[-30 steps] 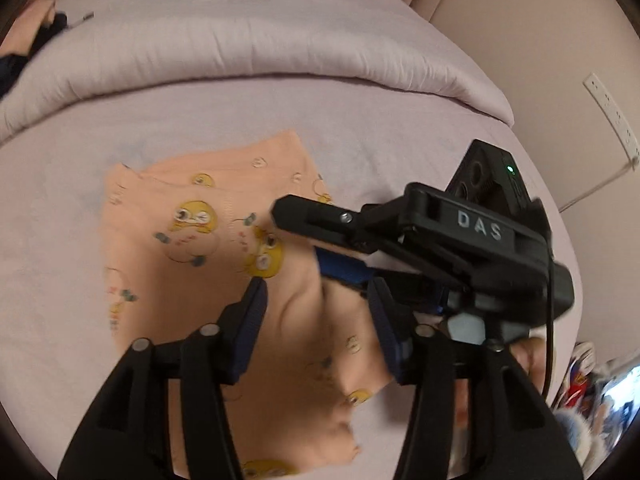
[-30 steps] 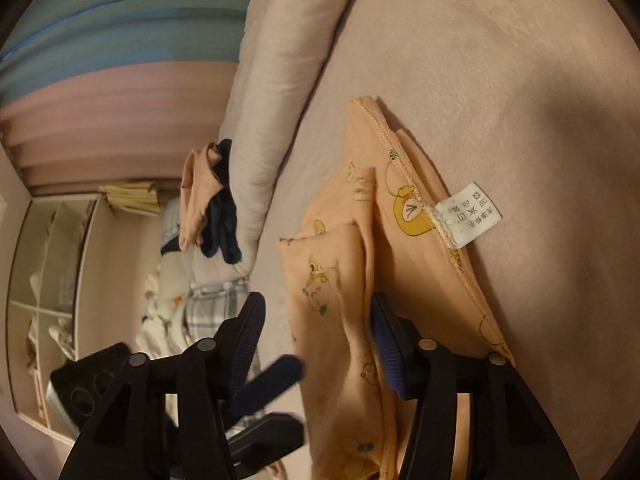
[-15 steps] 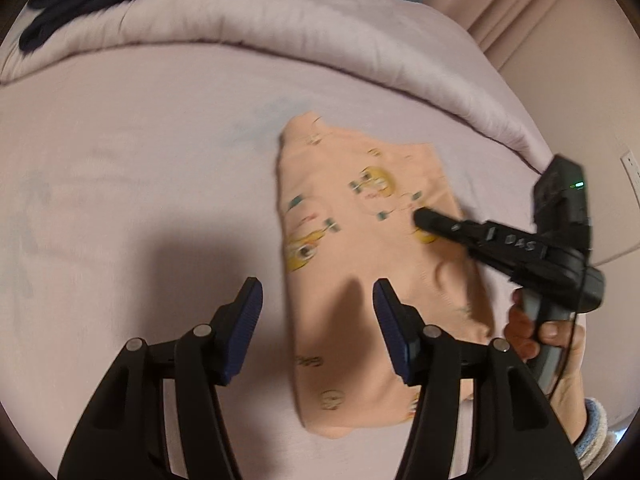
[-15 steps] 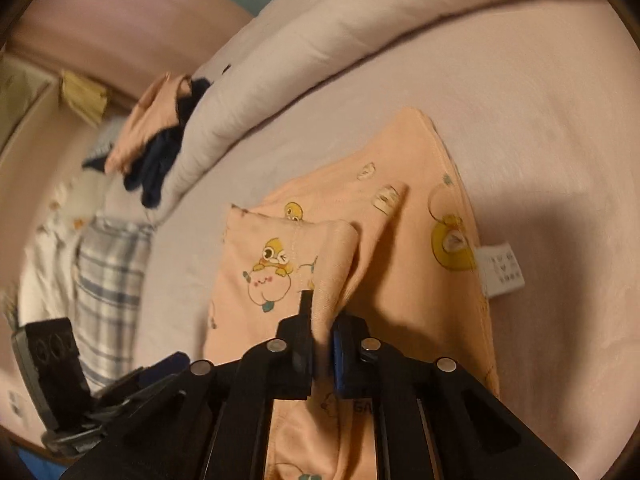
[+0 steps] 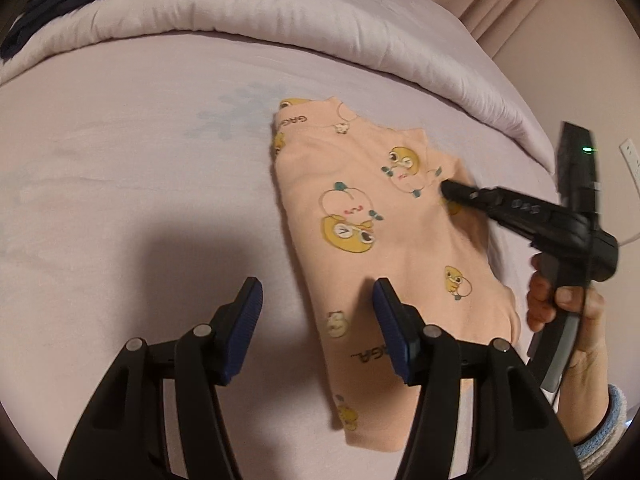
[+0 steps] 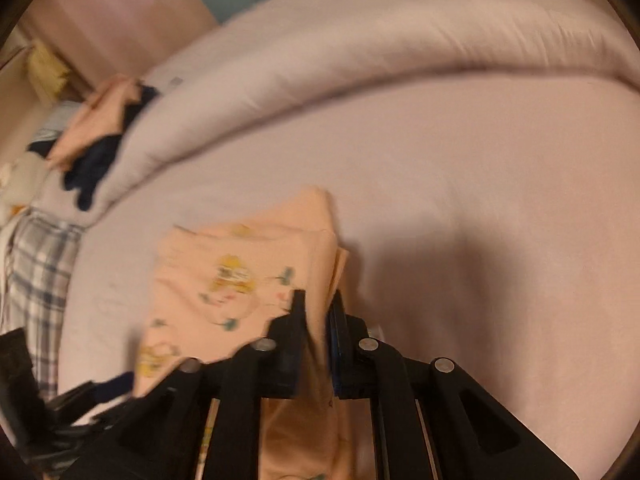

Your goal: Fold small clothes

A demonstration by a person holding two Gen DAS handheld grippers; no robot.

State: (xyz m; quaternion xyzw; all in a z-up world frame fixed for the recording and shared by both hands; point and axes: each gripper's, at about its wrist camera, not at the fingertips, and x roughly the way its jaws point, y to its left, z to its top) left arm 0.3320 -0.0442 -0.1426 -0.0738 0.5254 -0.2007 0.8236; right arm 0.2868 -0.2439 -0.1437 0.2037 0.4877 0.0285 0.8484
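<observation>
**Jaws: right clamped on the garment, left apart above it**

Jaws of the right gripper (image 6: 316, 312) are pressed together on a fold of the peach garment (image 5: 372, 240), with cloth pinched between the pads; the left gripper (image 5: 316, 312) stands with its jaws apart, nothing between the pads, above the garment's near edge.

Largest is the bed (image 5: 120, 168), covered by a pale lilac sheet, with a rolled lilac duvet (image 5: 240, 4) along its far side. A plaid cloth (image 6: 36, 280) hangs at the bed's left edge in the right wrist view. Dark navy clothing (image 6: 92, 168) and a peach piece lie heaped on the duvet's end. The peach garment, printed with yellow cartoon ducks, lies folded on the sheet near the middle of the bed. A hand (image 5: 568, 320) in a light blue cuff holds the right gripper's handle.
</observation>
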